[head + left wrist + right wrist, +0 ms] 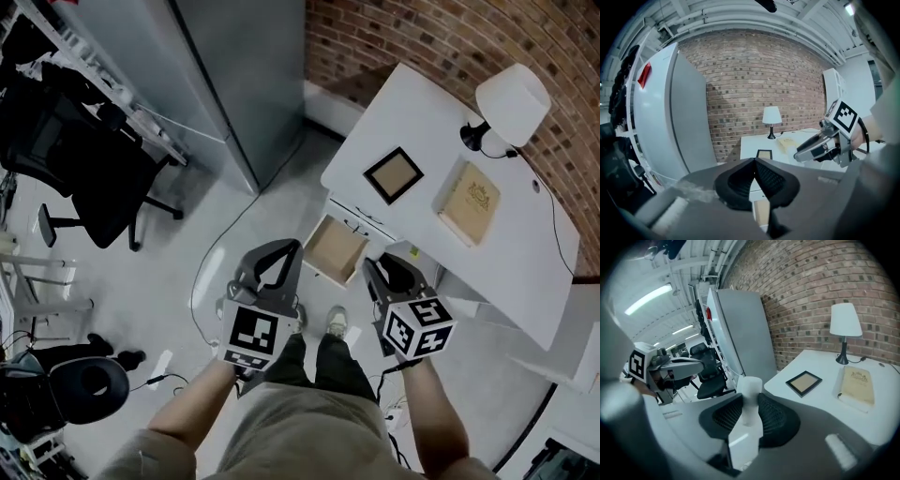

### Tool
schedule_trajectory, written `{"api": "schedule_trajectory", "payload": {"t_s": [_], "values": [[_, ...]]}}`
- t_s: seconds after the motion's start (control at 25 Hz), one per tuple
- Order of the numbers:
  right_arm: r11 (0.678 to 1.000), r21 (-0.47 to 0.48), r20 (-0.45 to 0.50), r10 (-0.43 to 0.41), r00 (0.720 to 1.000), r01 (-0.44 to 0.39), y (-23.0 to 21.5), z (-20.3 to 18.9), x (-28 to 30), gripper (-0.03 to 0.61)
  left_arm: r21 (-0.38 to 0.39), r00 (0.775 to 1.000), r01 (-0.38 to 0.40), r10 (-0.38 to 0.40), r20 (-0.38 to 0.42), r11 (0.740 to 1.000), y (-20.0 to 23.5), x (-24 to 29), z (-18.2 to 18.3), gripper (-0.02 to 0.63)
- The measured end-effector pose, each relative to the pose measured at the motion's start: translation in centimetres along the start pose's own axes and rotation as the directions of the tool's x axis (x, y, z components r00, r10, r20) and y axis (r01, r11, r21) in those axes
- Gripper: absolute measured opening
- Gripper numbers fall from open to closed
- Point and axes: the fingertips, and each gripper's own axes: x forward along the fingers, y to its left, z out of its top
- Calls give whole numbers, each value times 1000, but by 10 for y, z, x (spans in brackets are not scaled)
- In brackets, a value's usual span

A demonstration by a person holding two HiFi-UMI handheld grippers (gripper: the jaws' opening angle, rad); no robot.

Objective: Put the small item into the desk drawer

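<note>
White item (749,394) pinched in right gripper (750,404) fingers (774,420), base hidden.

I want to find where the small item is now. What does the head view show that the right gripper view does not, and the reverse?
Only the head view: the open drawer and a shoe.
Only the right gripper view: the white item, clamped in the right gripper.
Both: the desk, lamp, frame and book.
</note>
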Motion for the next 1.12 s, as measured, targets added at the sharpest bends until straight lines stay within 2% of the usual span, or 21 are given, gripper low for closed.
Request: {"api": "schedule_trajectory", "payload": {"t_s": [0.32,0.52,0.8,1.12], "values": [[998,-8,-151,64,986,-66,-23,-78,94,114,-95,995,-39,29,-100,995,7,64,-101,3],[998,-11,-212,52,976,-56,-56,-137,156,114,-123,986,-35,14,-166,992,5,109,-178,3],[996,-74,-303,28,952,-53,-97,-230,230,114,-185,969,-65,18,-246,981,10,163,-297,3],[1000,23,-374,-1,927,10,-150,-345,308,114,-229,959,-47,-20,-282,972,-11,220,-408,3]]}}
